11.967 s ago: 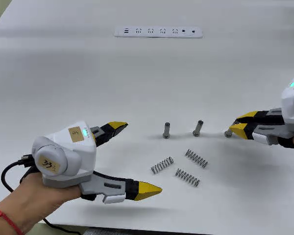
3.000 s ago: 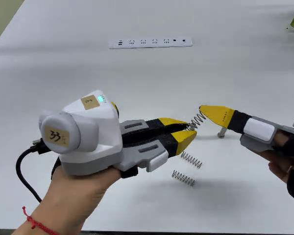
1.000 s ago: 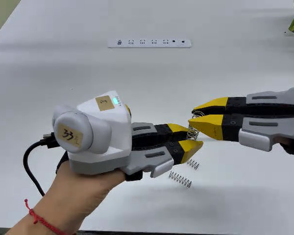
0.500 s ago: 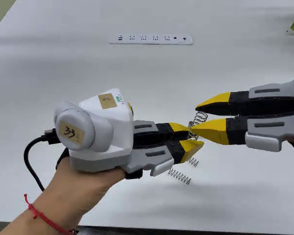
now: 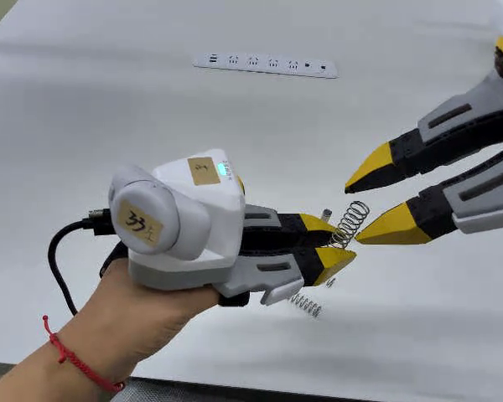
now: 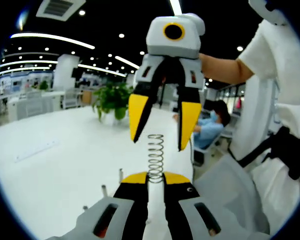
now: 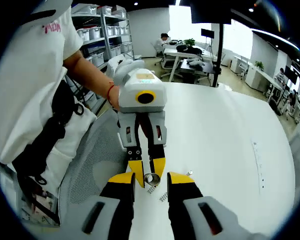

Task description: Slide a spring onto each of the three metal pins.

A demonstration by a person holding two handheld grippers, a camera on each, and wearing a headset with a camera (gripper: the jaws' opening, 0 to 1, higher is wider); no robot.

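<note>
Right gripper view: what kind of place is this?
Probably an open-plan lab or office: shelves of storage boxes, office desks, and, in the left gripper view, a potted plant.

Spring (image 5: 350, 223) sits btwn left gripper (image 5: 339, 243) and right gripper (image 5: 356, 211) tips; 2nd spring (image 5: 305, 305) on table (image 5: 109, 109) below; power strip (image 5: 264, 64) far back.

Tan sticker (image 5: 140, 224) handwritten "33", stuck on the left claw (image 5: 342, 241)
</note>
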